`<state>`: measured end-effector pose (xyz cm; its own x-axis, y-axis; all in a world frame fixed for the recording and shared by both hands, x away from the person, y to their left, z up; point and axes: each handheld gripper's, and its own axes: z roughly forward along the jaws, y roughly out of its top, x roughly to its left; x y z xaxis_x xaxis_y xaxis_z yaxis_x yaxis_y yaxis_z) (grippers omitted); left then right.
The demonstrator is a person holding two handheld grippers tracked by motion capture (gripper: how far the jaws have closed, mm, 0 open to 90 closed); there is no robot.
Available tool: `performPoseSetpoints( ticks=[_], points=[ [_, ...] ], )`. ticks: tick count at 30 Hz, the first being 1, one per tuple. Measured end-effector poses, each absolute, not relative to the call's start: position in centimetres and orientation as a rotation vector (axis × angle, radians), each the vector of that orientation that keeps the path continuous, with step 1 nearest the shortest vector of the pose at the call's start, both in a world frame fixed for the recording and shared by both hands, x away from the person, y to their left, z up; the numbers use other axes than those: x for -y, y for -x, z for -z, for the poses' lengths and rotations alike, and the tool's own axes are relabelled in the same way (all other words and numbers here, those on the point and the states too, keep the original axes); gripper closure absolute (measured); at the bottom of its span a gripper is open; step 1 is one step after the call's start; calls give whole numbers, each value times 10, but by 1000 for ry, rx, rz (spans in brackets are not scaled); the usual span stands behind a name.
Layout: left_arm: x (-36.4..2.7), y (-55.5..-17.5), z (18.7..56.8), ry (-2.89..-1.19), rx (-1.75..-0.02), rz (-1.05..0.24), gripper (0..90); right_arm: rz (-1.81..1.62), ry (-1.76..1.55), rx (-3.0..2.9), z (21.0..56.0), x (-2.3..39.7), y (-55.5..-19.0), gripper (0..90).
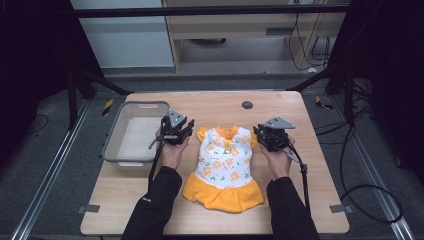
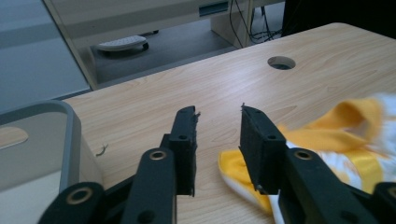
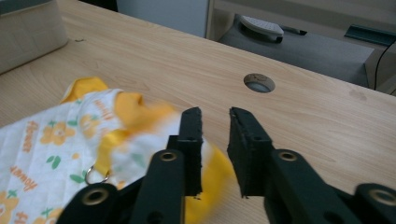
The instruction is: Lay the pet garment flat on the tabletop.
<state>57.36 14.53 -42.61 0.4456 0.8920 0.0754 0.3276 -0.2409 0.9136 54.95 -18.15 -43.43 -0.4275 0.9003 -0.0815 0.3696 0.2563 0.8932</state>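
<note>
High view, starting nearest the person: two dark-sleeved forearms come up from the bottom edge, and between them a small white dress with orange flower print and an orange skirt hem lies flat near the middle of the light wooden table, skirt toward the person and neck away. At its left shoulder the left gripper is held with jaws apart by a narrow gap and nothing between them; in the left gripper view the yellow sleeve lies just beside and under the right-hand jaw. At the other shoulder the right gripper is likewise narrowly parted and empty, above the sleeve. Left of the dress sits a grey rectangular plastic bin. Farther off, a round cable hole marks the tabletop
</note>
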Motion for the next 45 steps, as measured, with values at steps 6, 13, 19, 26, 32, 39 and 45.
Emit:
performPoseSetpoints(
  ticks=[6,13,19,26,32,39,45],
  points=[
    [-148,-550,409,-1773,-970,-741,623,-1132,-1130,-1958,429,187,-538,660],
    [-154,-516,396,-1831,-862,-686,599,-1229,-1099,-1996,417,195,-508,625],
    [-165,-480,407,-1915,-809,-618,613,-1253,-1057,-2063,416,201,-468,638],
    [-176,-454,435,-1967,-817,-538,687,-1263,-1061,-2155,436,201,-441,667],
    [-162,-460,467,-2063,-842,-458,709,-1254,-1084,-2252,461,196,-426,751],
    [-138,-462,492,-2232,-802,-441,727,-1221,-1111,-2351,480,185,-423,856],
    [-138,-453,494,-2268,-795,-425,751,-1185,-1100,-2411,489,179,-423,884]
  ],
)
